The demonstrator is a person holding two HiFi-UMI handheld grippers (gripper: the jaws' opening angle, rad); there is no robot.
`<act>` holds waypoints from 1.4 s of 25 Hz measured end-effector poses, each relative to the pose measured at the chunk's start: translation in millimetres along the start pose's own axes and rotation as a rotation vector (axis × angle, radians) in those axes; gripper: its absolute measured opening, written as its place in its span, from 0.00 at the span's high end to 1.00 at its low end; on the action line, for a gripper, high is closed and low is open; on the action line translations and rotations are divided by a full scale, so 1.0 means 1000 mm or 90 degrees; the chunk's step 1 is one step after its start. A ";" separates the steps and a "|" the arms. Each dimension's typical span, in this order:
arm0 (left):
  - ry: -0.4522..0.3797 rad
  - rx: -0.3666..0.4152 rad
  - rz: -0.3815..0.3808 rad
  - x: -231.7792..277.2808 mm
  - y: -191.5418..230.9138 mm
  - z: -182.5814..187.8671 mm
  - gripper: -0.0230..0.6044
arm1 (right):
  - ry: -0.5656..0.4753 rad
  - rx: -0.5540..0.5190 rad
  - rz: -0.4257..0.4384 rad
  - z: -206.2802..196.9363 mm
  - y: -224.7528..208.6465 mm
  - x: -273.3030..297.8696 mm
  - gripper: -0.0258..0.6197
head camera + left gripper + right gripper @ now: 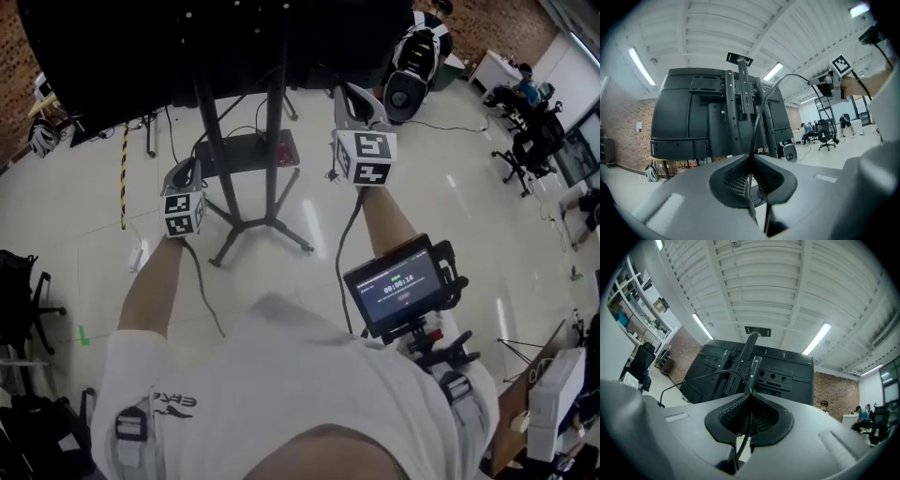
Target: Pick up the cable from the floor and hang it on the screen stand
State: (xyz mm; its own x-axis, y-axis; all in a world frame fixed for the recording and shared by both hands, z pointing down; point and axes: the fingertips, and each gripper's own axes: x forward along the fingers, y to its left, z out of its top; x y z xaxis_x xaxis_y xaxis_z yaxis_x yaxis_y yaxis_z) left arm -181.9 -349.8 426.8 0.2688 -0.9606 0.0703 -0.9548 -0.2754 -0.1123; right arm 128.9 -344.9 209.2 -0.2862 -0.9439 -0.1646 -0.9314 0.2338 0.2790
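From the head view the cable is nearly lost. The stretch between the two grippers falls across the dark screen stand (271,141) and cannot be traced there. Thin dark lines (202,281) run back along both forearms. They may be the cable's loose ends or the grippers' own leads, and this view does not settle it. The screen (141,47) is cut off by the top edge, and the person's white shirt (281,375) hides the floor (450,216) nearest the camera.

The gripper views fill this in. The left gripper (751,157) has its jaws pressed together on the cable (761,108). The cable rises from the pinch, arcs up and right in front of the stand's column, and reaches toward the other gripper's marker cube at upper right. The right gripper (750,397) likewise pinches the cable, which loops up out of its jaws and runs away to the left. Both of these views show the back of the screen with its mounting rails, which the head view does not. The cable is off the floor, strung in the air between the two grippers, close in front of the stand.
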 end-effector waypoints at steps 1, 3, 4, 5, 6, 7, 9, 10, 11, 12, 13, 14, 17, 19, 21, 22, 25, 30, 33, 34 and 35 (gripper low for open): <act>-0.006 -0.004 0.005 -0.003 0.005 0.007 0.93 | 0.002 0.003 0.000 -0.002 -0.001 0.002 0.91; -0.017 -0.010 0.011 -0.007 0.014 0.023 0.93 | 0.007 0.009 0.000 -0.007 -0.004 0.007 0.91; -0.022 -0.009 0.013 -0.008 0.019 0.030 0.93 | 0.008 0.012 -0.001 -0.009 -0.005 0.009 0.91; -0.025 -0.006 0.014 -0.010 0.022 0.038 0.93 | 0.010 0.015 -0.001 -0.011 -0.006 0.011 0.91; -0.028 -0.003 0.014 -0.011 0.026 0.045 0.93 | 0.011 0.017 -0.001 -0.012 -0.007 0.013 0.91; -0.031 0.001 0.016 -0.012 0.030 0.053 0.93 | 0.011 0.018 0.000 -0.013 -0.008 0.015 0.91; -0.038 0.005 0.022 -0.009 0.040 0.071 0.93 | 0.010 0.022 0.001 -0.013 -0.012 0.024 0.91; -0.041 0.007 0.025 -0.004 0.046 0.082 0.93 | 0.010 0.025 0.001 -0.013 -0.015 0.032 0.91; -0.042 0.008 0.027 0.001 0.051 0.092 0.93 | 0.011 0.028 0.002 -0.014 -0.019 0.040 0.91; -0.042 0.010 0.028 0.005 0.054 0.100 0.93 | 0.014 0.031 0.003 -0.016 -0.021 0.047 0.91; -0.041 0.010 0.029 0.006 0.056 0.107 0.93 | 0.017 0.035 0.004 -0.020 -0.023 0.050 0.91; -0.041 0.010 0.030 0.006 0.057 0.112 0.93 | 0.019 0.039 0.005 -0.023 -0.024 0.051 0.91; -0.044 0.016 0.035 -0.003 0.059 0.126 0.93 | 0.013 0.047 0.011 -0.028 -0.021 0.048 0.91; -0.042 0.024 0.039 -0.006 0.061 0.136 0.93 | 0.009 0.051 0.015 -0.029 -0.022 0.049 0.91; -0.039 0.027 0.043 -0.002 0.063 0.147 0.93 | 0.006 0.054 0.018 -0.029 -0.026 0.056 0.91; -0.037 0.027 0.045 0.001 0.064 0.152 0.93 | 0.005 0.055 0.021 -0.029 -0.029 0.060 0.92; -0.036 0.021 0.053 0.006 0.069 0.168 0.93 | -0.002 0.057 0.027 -0.028 -0.034 0.071 0.92; -0.049 0.034 0.074 0.006 0.072 0.196 0.93 | -0.017 0.054 0.038 -0.021 -0.038 0.077 0.92; -0.058 0.044 0.085 0.005 0.071 0.210 0.93 | -0.025 0.052 0.040 -0.016 -0.041 0.079 0.92; -0.061 0.045 0.088 0.004 0.071 0.214 0.93 | -0.027 0.051 0.040 -0.015 -0.041 0.079 0.92; -0.065 0.046 0.090 0.002 0.072 0.217 0.93 | -0.030 0.051 0.040 -0.014 -0.041 0.079 0.92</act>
State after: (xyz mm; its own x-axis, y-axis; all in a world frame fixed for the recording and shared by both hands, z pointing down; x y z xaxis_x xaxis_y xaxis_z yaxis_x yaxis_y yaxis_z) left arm -222.3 -379.6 203.8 0.1472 -0.9878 -0.0515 -0.9733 -0.1354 -0.1854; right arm 147.8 -432.1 197.9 -0.3527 -0.9154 -0.1938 -0.9259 0.3113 0.2141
